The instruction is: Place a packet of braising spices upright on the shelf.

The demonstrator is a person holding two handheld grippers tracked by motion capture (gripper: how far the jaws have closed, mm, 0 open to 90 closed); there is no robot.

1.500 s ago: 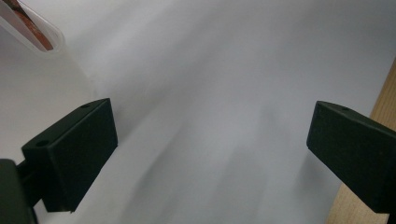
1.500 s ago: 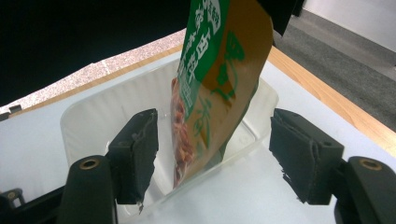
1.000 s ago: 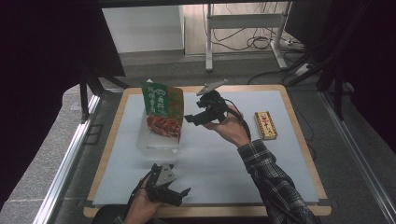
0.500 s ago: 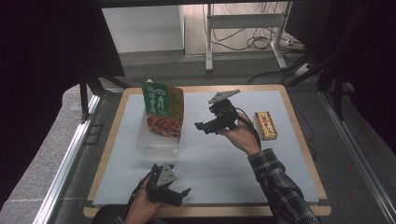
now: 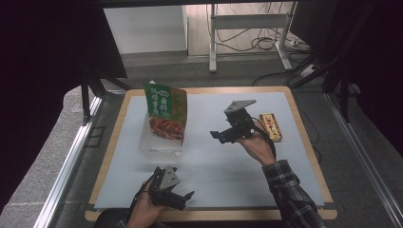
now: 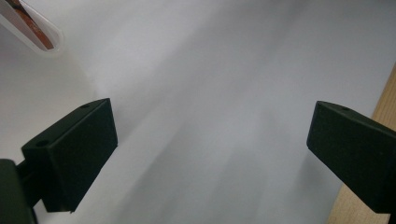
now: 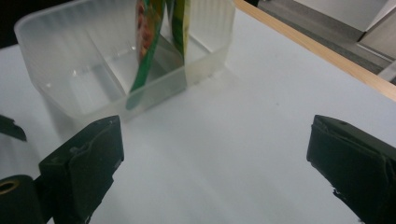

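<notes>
A green snack bag (image 5: 165, 113) stands upright in a clear plastic tub (image 5: 160, 142) at the left middle of the white mat. In the right gripper view the tub (image 7: 84, 79) and the bag (image 7: 159, 46) lie ahead of the jaws. My right gripper (image 5: 222, 135) hovers open to the right of the tub, a gap apart, jaws pointing at it. A small yellow and red box (image 5: 271, 126) lies on the mat behind that hand. My left gripper (image 5: 183, 198) rests open near the front edge, holding nothing.
The white mat (image 5: 214, 166) covers a wooden table (image 5: 304, 118) whose rim shows all round. In the left gripper view the wooden rim (image 6: 364, 186) lies at the right and a tub corner (image 6: 32, 28) at the top left. Metal rails and cables flank the table.
My right gripper has drawn back from the bag, moving right and toward the person, and now sits lower. The left gripper has stayed where it was.
</notes>
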